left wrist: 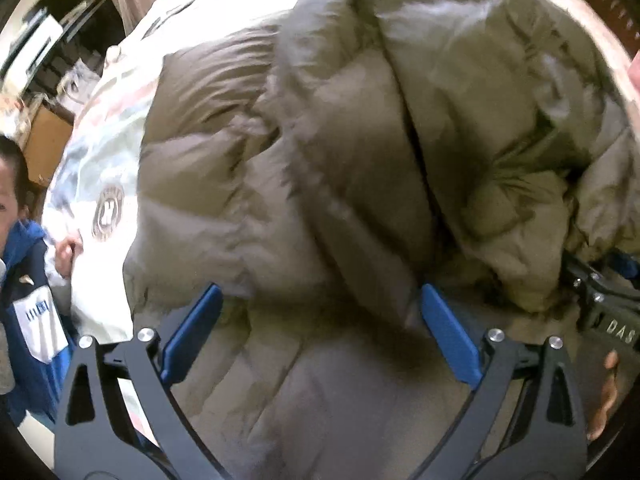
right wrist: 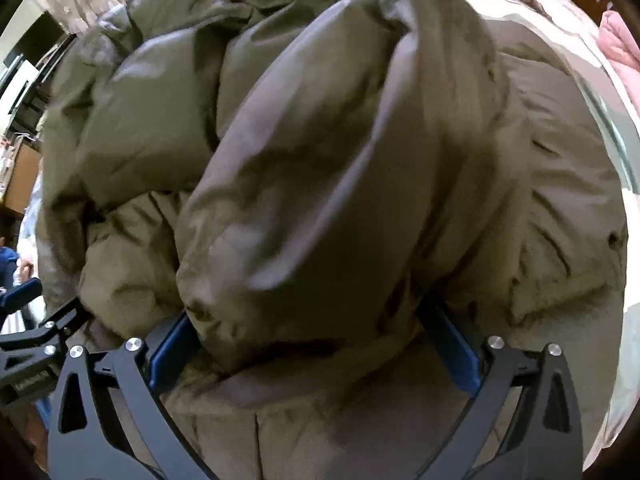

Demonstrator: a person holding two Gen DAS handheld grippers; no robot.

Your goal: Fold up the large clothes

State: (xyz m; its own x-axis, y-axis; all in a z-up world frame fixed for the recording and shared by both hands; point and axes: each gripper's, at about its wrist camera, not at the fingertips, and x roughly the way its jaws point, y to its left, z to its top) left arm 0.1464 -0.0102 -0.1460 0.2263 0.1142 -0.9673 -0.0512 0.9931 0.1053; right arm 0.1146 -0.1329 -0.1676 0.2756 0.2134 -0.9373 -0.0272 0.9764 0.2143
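Note:
A big olive-green puffer jacket (left wrist: pixel 340 160) lies bunched on a bed and fills both views; it also fills the right wrist view (right wrist: pixel 320 180). My left gripper (left wrist: pixel 320 300) is open, its blue pads (left wrist: pixel 196 332) wide apart with a thick fold of the jacket lying between them. My right gripper (right wrist: pixel 308 320) is open too, and a bulging roll of the jacket sits between its blue pads (right wrist: pixel 452 344), hiding most of them. The right gripper shows at the right edge of the left wrist view (left wrist: pixel 600 300), pressed against the jacket.
The jacket lies on a pale patterned bedspread (left wrist: pixel 104 152). A child in a blue and white top (left wrist: pixel 24 280) stands at the left beside the bed. Shelves and a cardboard box (left wrist: pixel 44 148) stand behind. A pink cloth (right wrist: pixel 620 40) lies at the far right.

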